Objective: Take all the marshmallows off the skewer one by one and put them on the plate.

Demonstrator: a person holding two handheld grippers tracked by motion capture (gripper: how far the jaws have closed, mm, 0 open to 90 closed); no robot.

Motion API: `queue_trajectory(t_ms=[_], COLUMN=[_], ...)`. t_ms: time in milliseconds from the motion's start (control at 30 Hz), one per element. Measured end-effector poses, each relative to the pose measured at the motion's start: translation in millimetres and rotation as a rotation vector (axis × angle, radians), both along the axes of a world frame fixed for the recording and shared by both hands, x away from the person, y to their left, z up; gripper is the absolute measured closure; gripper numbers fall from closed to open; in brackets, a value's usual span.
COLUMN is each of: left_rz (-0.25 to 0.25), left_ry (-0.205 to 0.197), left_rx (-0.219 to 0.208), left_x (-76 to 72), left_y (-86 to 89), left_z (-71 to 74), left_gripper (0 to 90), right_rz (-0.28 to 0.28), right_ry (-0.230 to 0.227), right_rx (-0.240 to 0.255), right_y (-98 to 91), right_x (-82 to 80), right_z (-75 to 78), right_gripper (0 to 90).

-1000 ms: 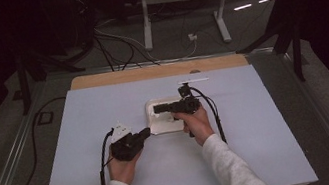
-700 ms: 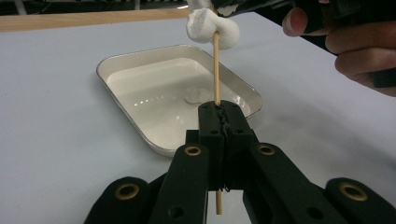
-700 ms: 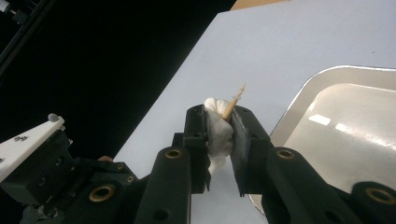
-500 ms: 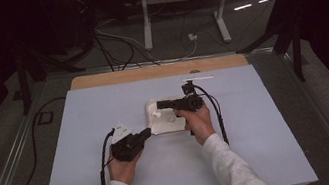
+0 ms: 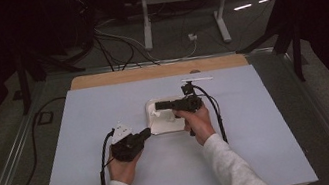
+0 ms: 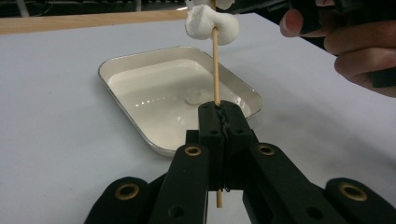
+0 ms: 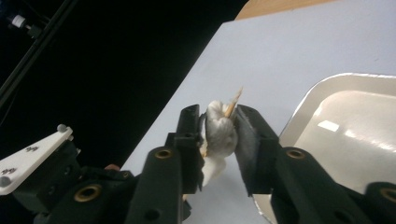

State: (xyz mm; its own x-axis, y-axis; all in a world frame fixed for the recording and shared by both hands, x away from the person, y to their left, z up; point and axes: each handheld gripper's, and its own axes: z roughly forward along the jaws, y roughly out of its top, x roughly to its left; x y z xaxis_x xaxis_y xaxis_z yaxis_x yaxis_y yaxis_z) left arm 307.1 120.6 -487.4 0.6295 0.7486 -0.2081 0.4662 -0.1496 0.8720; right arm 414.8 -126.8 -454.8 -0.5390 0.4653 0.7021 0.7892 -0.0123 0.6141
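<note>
From where I stand, the left gripper (image 6: 219,112) has its jaws pressed together on a thin wooden skewer (image 6: 215,60), pinching it low on the shaft so that the stick rises upright over the near edge of the white tray (image 6: 140,135). A white marshmallow (image 6: 205,21) sits threaded on the stick at twelve o'clock from that grip. The right gripper (image 7: 217,128) has come in from about two o'clock and pinches the marshmallow (image 7: 219,130) between its pads; its jaws have just been opening a little, yet the soft lump is between them and looks squeezed. I judge the marshmallow light, spongy and a bit tacky: it will dent and cling, so it wants a gentle hold across its middle, on both sides of the stick. The skewer looks stiff but slender and could snap if bent, so holding it low, as now, seems right. The count: one skewer, one tray, two grippers, and at least one marshmallow; a second above it I cannot tell.
</note>
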Motion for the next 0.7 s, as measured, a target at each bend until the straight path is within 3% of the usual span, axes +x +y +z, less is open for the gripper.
queue_trajectory(t_ms=[367, 500, 700], left_rz=[0.007, 0.002, -0.006], left_ry=[0.002, -0.005, -0.016], left_rx=[0.017, 0.014, 0.019], left_x=[0.2, -0.6, -1.5], left_y=[-0.8, -1.4, -1.7], left_z=[-1.8, -1.0, -0.5], left_gripper=[90.0, 90.0, 90.0], right_rz=[0.035, 0.012, -0.045], right_ry=[0.042, 0.037, 0.024], right_rx=[0.0, -0.013, 0.011], right_y=[7.3, 4.5, -3.5], right_x=[0.2, -0.3, 0.2], right_z=[-4.7, -2.4, 2.7], right_gripper=[77.5, 80.8, 81.6])
